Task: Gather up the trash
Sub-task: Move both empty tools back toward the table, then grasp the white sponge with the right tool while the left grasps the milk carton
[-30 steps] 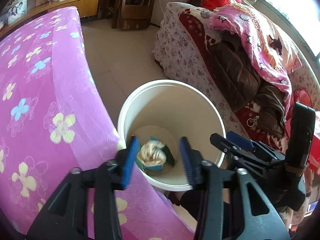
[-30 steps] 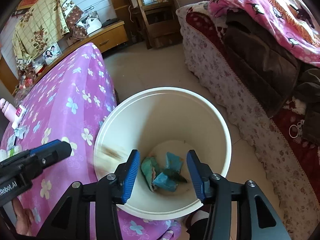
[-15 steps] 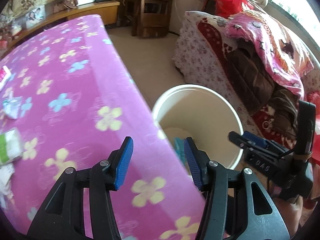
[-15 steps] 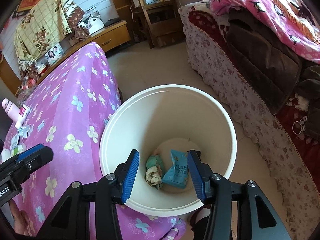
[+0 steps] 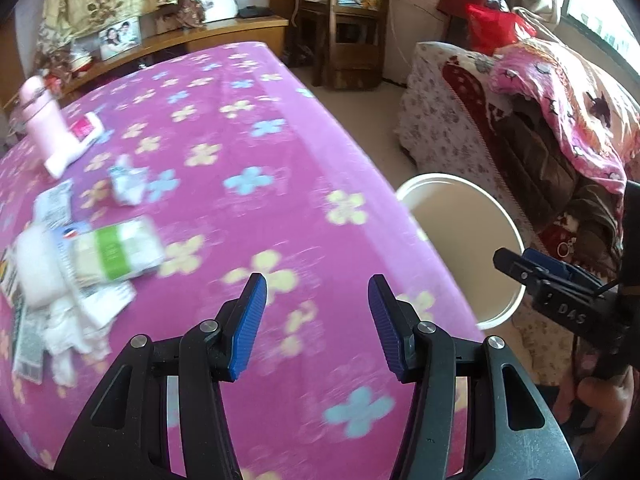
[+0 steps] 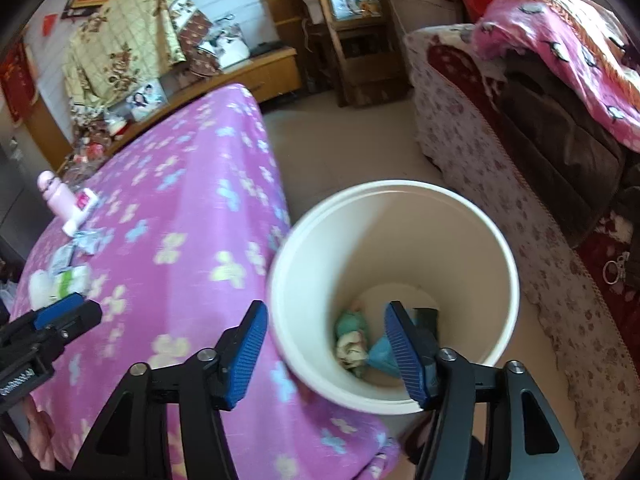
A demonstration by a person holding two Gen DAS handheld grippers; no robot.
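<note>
Crumpled white wrappers and a green-striped packet (image 5: 116, 254) lie blurred at the left of the pink flowered tabletop (image 5: 248, 152). Both the left tongs (image 5: 314, 322) and right tongs (image 6: 324, 354) gape, empty. The cream bucket (image 6: 508, 264) beside the tabletop holds teal scraps (image 6: 352, 338), partly hidden.

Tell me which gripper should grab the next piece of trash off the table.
Left. The left gripper is open over the pink tablecloth, facing the wrapper pile. The right gripper is open too, but points at the bucket.
</note>
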